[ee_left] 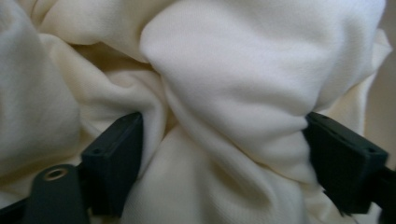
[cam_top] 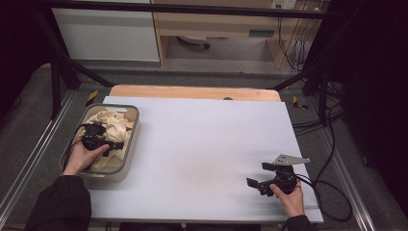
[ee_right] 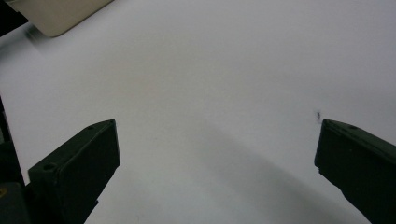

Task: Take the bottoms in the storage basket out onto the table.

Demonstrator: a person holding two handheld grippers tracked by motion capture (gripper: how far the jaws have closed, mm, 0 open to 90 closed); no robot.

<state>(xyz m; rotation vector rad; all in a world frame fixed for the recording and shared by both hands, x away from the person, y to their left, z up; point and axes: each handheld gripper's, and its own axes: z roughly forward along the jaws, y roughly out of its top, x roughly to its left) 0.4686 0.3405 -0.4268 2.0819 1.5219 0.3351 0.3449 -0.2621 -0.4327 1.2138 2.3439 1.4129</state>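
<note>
A cream cloth (cam_top: 108, 119) lies bunched in a grey basket (cam_top: 136, 126) at the table's left side. My left gripper (cam_top: 108, 143) reaches down into the basket. In the left gripper view a thick fold of the cloth (ee_left: 243, 70) fills the space between the jaws of my left gripper (ee_left: 224, 149), and both pads press into it, creasing it. Near the front right corner, my right gripper (cam_top: 260, 174) hovers low over the white table cover. Its jaws stand wide apart in the right gripper view (ee_right: 219, 158) with nothing between them.
The white cover (cam_top: 202, 139) spreads over most of the table, and a wooden edge (cam_top: 192, 91) shows at the back. A corner of the basket (ee_right: 60, 16) appears at the top left of the right gripper view. A black cable (cam_top: 332, 187) trails off the table's right edge.
</note>
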